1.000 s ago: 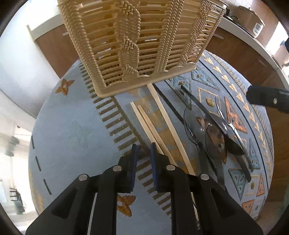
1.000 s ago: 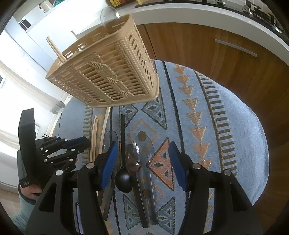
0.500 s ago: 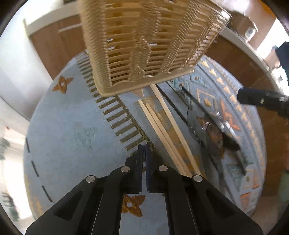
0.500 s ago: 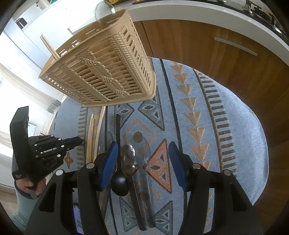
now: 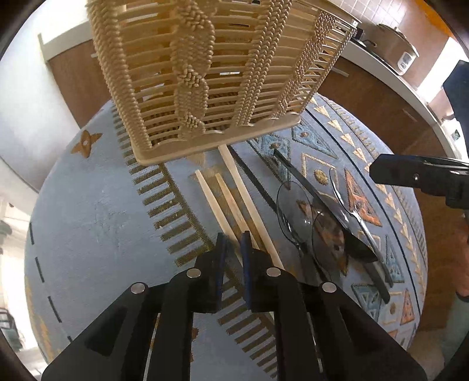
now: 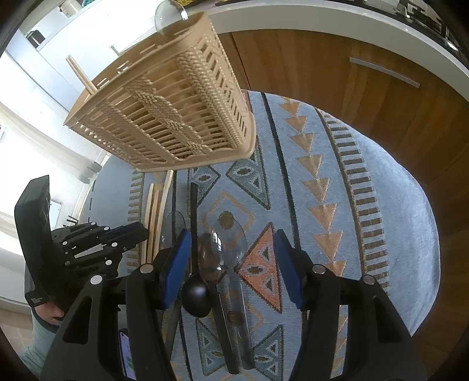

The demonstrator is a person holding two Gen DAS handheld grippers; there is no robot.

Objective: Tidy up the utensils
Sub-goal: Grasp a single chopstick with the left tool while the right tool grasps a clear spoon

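A tan woven-look plastic basket (image 5: 205, 73) (image 6: 164, 117) stands at the far side of the table, with a wooden chopstick (image 6: 80, 73) and a clear spoon (image 6: 168, 14) sticking out of it. Three wooden chopsticks (image 5: 222, 202) (image 6: 155, 211) lie on the cloth in front of it. My left gripper (image 5: 233, 243) (image 6: 140, 231) is low over their near ends. Its jaws are opening, a narrow gap wide, with one chopstick's end between them and the pads not pressing. My right gripper (image 6: 231, 263) hovers open over a black spoon (image 6: 196, 293) (image 5: 356, 249) and clear plastic spoons (image 6: 234, 237) (image 5: 293, 202).
A blue patterned cloth (image 6: 381, 205) covers the round table. Wooden cabinets (image 6: 351, 88) and a white counter curve behind it, with a cooker pot (image 5: 395, 49) on top. A phone (image 6: 127, 351) lies at the near edge. A person's hand (image 6: 49, 313) holds the left gripper.
The left gripper's jaws shut fully half a second ago and have now parted a little, shifted right onto the chopsticks' near ends. The right gripper has not moved.
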